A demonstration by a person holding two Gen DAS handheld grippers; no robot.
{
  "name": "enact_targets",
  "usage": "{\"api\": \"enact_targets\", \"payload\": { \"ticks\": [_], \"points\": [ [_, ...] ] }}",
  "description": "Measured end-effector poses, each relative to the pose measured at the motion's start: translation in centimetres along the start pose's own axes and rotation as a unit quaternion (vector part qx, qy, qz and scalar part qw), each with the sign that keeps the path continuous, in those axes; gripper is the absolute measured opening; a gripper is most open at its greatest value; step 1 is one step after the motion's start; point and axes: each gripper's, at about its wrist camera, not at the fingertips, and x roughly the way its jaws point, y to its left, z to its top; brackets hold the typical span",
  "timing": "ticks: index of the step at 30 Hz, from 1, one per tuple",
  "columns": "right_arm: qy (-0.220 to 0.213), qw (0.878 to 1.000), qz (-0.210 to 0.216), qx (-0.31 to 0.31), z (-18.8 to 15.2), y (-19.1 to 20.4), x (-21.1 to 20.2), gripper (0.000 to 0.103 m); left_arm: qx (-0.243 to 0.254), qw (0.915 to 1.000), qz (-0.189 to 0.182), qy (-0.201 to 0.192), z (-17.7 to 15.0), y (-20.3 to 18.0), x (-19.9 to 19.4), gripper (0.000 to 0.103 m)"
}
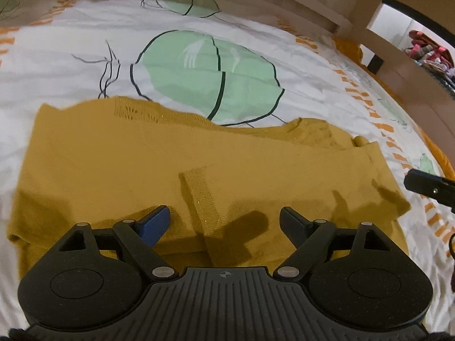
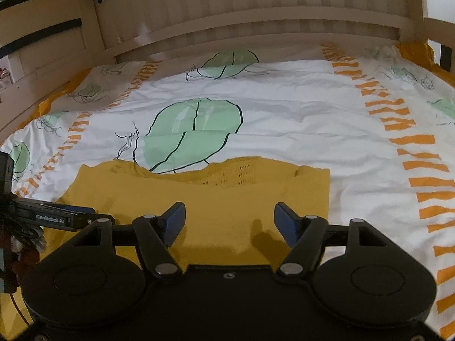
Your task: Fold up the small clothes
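Note:
A small mustard-yellow knit garment (image 1: 148,159) lies flat on the bed, partly folded, with a folded strip across its near middle. It also shows in the right wrist view (image 2: 227,193). My left gripper (image 1: 224,221) is open and empty, just above the garment's near part. My right gripper (image 2: 229,217) is open and empty, over the garment's near right part. The right gripper's finger shows at the right edge of the left wrist view (image 1: 426,186). The left gripper's finger shows at the left of the right wrist view (image 2: 57,217).
The bed cover (image 2: 298,119) is white with green leaf prints and orange stripes. A pale wooden bed rail (image 2: 256,20) runs along the far side. A pile of colourful clothes (image 1: 426,51) lies beyond the bed frame at the far right.

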Motion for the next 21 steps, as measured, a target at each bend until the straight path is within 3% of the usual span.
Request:
{"api": "enact_targets", "payload": {
  "ticks": [4, 6, 10, 13, 17, 18, 21],
  "points": [
    [0.01, 1.0, 0.005, 0.015, -0.2, -0.5, 0.4, 0.073, -0.005, 0.9999, -0.012, -0.007, 0.1, 0.0, 0.1, 0.083],
    [0.012, 1.0, 0.006, 0.022, -0.1, -0.7, 0.4, 0.073, -0.009, 0.9997, -0.02, -0.011, 0.2, -0.1, 0.2, 0.075],
    [0.008, 0.999, 0.006, 0.039, 0.1, -1.3, 0.2, 0.073, -0.003, 0.9992, -0.038, -0.013, 0.2, -0.5, 0.3, 0.069],
    [0.007, 0.999, 0.006, 0.053, 0.2, -1.8, 0.2, 0.073, -0.006, 0.9992, -0.037, -0.009, 0.2, -0.5, 0.6, 0.056],
    [0.006, 0.997, 0.001, 0.071, 0.2, -2.6, 0.2, 0.073, -0.025, 0.9992, -0.028, -0.012, 0.4, 0.2, 0.6, 0.01],
    [0.006, 0.997, 0.0, 0.076, 0.2, -2.8, 0.1, 0.073, -0.035, 0.9985, -0.039, -0.016, 0.5, 0.5, 0.4, 0.003],
    [0.006, 0.996, -0.003, 0.093, 0.2, -3.6, 0.2, 0.073, -0.043, 0.9974, -0.04, -0.042, 1.0, 0.3, -1.1, 0.003]
  ]
}}
